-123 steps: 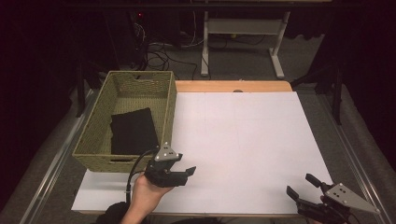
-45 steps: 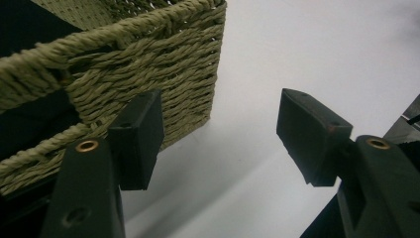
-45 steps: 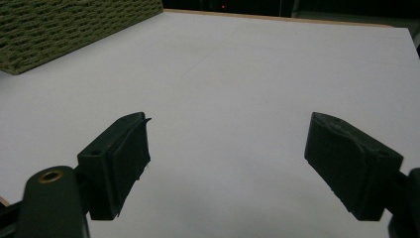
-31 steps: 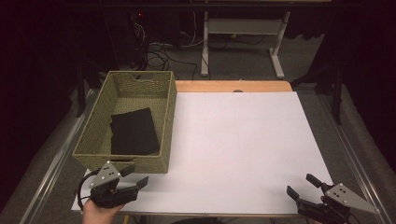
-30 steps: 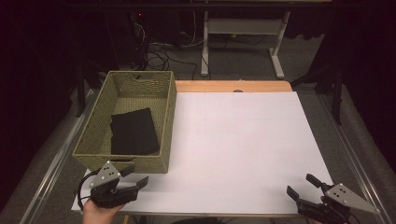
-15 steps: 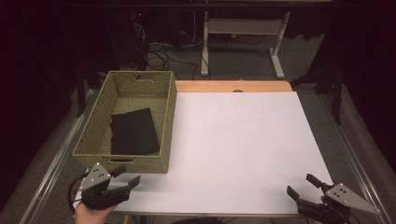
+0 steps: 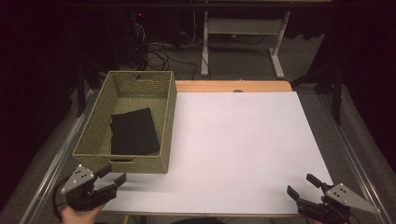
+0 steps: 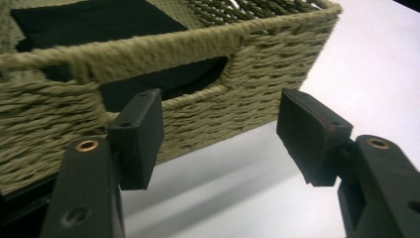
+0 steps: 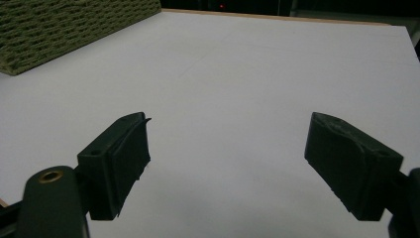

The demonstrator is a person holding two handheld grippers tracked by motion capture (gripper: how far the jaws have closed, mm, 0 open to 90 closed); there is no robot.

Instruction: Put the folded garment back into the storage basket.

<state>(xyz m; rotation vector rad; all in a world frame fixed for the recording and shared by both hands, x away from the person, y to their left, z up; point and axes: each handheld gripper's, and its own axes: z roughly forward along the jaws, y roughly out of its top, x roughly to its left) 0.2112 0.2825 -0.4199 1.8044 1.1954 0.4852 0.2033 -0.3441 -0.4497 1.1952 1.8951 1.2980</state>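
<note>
A woven green basket [image 7: 93, 135] stands at the left of the white table sheet [image 7: 243, 140], with a folded black cloth [image 7: 133, 131] lying flat inside it. My left gripper [image 7: 112, 173] is open at the near left corner, just in front of the basket's near wall. In the left gripper view the gripper [image 8: 220, 131] faces that basket wall [image 8: 237, 94], and the black cloth [image 8: 163, 82] shows through the handle slot. My right gripper [image 7: 302, 185] is open at the near right corner; in its own view the right gripper [image 9: 225, 158] has bare white sheet [image 9: 247, 74] between the jaws.
A strip of wooden tabletop [image 7: 233, 86] shows past the sheet's far edge. Metal rails run along both table sides. Beyond the table, a desk frame [image 7: 243, 32] and cables lie on the dark floor. A basket corner [image 9: 59, 29] shows at the upper left in the right gripper view.
My left gripper has drawn back from the basket's near right corner, leftward and toward me, to the near left corner of the table. The right gripper has stayed put.
</note>
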